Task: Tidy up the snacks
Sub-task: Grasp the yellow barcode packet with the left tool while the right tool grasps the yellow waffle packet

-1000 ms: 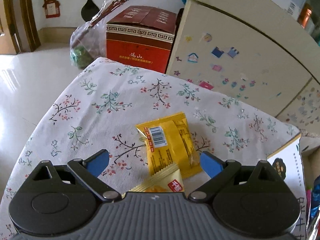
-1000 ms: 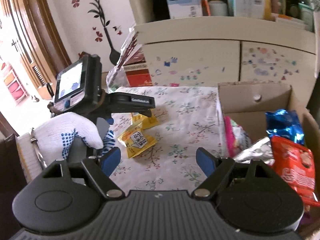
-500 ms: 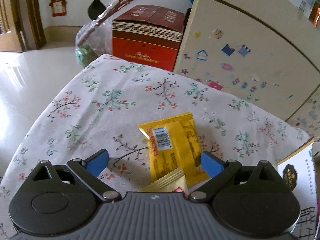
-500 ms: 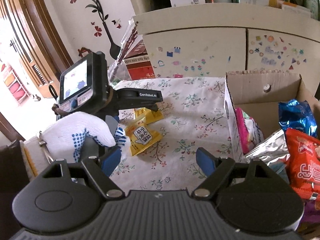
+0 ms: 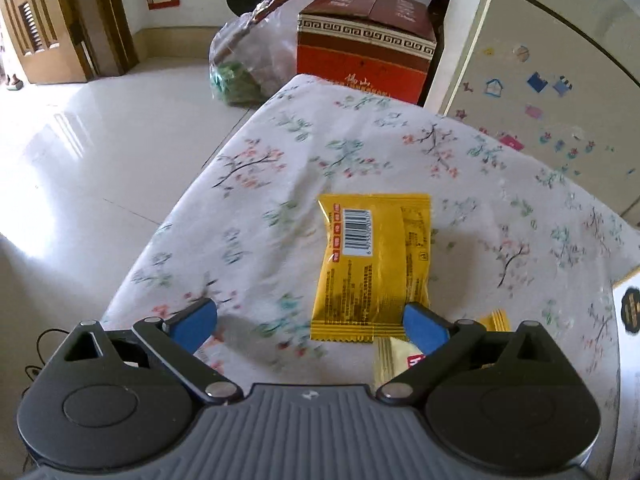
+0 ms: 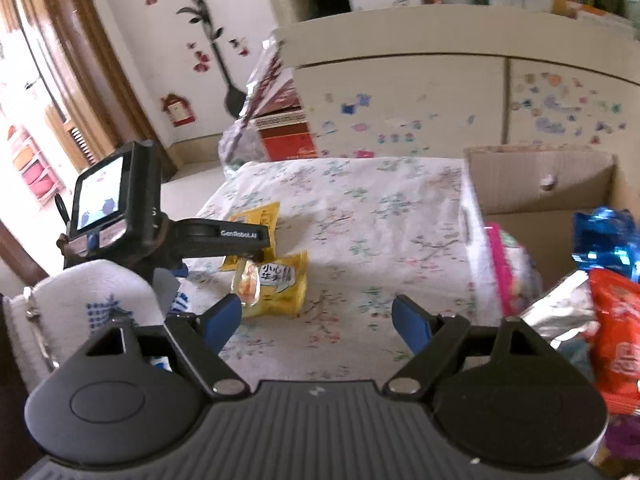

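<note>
Centring the wide-open, empty left gripper (image 5: 310, 322) over the yellow packet (image 5: 372, 266) calls for a shift to the right before closing; its right fingertip (image 5: 420, 322) overlaps the packet's corner. The packet is flat, glossy, crimped film lying barcode-up on the soft floral tablecloth (image 5: 280, 168). The right gripper (image 6: 318, 320) hangs wide open and empty beside the cardboard box (image 6: 536, 192) of snacks.

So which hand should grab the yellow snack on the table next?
Probably the left. The left gripper is open right over the yellow snack packet, which lies flat on the flowered tablecloth by its fingers. The right gripper is open too, but sits back, nearer the cardboard box.
</note>
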The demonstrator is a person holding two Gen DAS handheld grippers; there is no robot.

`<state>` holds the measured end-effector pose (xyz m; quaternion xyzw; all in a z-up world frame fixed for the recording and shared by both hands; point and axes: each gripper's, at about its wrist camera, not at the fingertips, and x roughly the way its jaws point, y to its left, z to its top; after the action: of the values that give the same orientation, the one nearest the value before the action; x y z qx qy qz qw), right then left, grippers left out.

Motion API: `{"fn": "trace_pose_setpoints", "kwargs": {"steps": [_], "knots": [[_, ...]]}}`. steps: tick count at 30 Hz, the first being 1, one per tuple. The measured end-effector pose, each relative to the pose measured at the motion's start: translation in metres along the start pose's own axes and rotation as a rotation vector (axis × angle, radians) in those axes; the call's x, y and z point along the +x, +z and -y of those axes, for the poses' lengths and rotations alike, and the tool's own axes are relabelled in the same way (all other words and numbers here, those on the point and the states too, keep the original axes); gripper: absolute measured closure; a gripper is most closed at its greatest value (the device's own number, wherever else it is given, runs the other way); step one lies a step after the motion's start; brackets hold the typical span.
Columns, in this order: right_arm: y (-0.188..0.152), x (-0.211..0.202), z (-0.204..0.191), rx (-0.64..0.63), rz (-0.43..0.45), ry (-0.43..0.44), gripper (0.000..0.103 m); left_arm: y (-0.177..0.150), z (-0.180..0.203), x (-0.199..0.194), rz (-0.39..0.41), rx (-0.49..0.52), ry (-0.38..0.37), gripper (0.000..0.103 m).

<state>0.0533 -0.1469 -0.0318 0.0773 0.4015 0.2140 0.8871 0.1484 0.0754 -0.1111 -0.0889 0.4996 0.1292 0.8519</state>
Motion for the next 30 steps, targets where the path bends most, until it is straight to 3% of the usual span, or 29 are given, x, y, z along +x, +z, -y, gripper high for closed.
{"fn": "trace_pose_setpoints", "kwargs": {"steps": [9,12,17,20,23,26,28,30], "knots": [[-0.006,0.036,-0.022,-0.066,-0.043,0.057,0.020,-0.007,-0.028,-0.004,-0.050,0.036,-0.007,0.000],[-0.009,0.048,-0.024,-0.051,-0.054,0.061,0.020,-0.008,-0.033,-0.008,0.009,0.035,-0.040,0.001],[-0.009,0.068,-0.029,-0.050,-0.050,0.057,0.020,0.000,-0.039,-0.008,0.079,-0.077,-0.107,0.001],[-0.010,0.081,-0.033,-0.054,-0.052,0.062,0.021,0.005,-0.039,-0.001,0.090,-0.120,-0.114,0.001],[-0.010,0.090,-0.035,-0.041,-0.033,0.063,0.022,0.005,-0.032,0.003,0.108,-0.083,-0.092,0.000],[-0.009,0.100,-0.038,-0.039,-0.019,0.055,0.031,0.003,-0.030,0.003,0.128,-0.066,-0.081,0.000],[-0.011,0.106,-0.039,-0.028,-0.023,0.030,0.050,0.001,-0.031,0.001,0.138,-0.064,-0.073,0.002],[-0.012,0.107,-0.038,-0.026,-0.013,0.032,0.058,-0.001,-0.030,-0.001,0.150,-0.052,-0.083,0.011]]}}
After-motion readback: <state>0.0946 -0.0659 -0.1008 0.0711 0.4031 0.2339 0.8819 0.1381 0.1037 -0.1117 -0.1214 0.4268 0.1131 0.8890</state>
